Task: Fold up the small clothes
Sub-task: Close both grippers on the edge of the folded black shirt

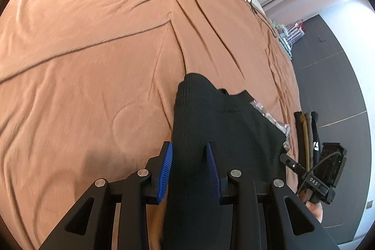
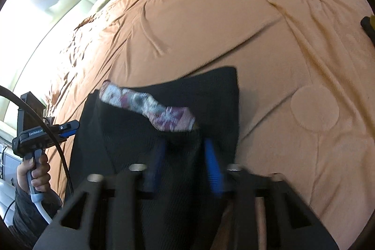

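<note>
Left gripper and right gripper: each clamped on one edge of black ribbed knit garment, held over wide orange bedspread. Patterned grey-purple sock: lying on garment. Handling: keep both edges level, lower evenly, crease straight.

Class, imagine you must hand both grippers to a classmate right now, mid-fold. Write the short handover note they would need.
Left gripper: closed on the black knit garment near its left edge.
Right gripper: blurred; jaws sit around the same garment's other side, apparently gripping it.
The garment hangs stretched between both grippers above the orange bedspread. A patterned sock lies draped on top of it.
Done: garment picked up at two points.
Left: deal with the sock, lay the garment flat on the bedspread, fold it.
</note>
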Motion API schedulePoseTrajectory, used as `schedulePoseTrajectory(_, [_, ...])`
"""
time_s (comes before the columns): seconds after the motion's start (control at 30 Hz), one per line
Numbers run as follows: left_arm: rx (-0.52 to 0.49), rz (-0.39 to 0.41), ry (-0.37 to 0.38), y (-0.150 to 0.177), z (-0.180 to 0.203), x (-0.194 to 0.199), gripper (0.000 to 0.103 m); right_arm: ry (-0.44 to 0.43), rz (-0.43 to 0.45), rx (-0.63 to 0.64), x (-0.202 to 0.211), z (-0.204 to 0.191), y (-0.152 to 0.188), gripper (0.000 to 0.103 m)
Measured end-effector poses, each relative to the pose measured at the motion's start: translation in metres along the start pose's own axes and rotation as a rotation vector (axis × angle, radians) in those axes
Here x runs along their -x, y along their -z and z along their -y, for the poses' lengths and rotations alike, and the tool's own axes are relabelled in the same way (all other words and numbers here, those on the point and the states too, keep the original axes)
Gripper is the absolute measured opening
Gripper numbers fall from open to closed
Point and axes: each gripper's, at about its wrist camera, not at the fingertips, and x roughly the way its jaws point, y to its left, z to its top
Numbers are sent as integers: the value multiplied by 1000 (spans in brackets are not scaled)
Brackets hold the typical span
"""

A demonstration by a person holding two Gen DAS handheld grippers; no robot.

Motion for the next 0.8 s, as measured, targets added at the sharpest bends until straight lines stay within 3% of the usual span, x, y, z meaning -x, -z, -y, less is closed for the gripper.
schedulePoseTrajectory(0.1, [-14, 3, -17, -5, 3, -5, 31, -5, 31, -7, 6, 4, 0, 2])
schedulePoseTrajectory(0.23, [-20, 1, -40, -7, 4, -10, 31, 71, 89, 16, 18, 0, 13, 2])
schedulePoseTrajectory(0.37, [-8, -6, -25, -7, 1, -9, 31, 87, 58, -2, 22, -3, 24, 12])
schedulePoseTrajectory(0.43, [1, -13, 0, -6, -1, -9, 31, 57, 56, -14, 28, -1, 28, 36])
schedulePoseTrajectory(0.47, [6, -18, 15, -6, -1, -9, 31, 46, 56, -25, 31, 1, 28, 59])
schedulePoseTrajectory(0.5, [10, -22, 23, -5, -2, -9, 31, 40, 63, -40, 34, 4, 31, 65])
schedulePoseTrajectory(0.8, [51, -59, 112, -8, -11, -26, 31, -179, -39, -189, 13, 52, 32, 65])
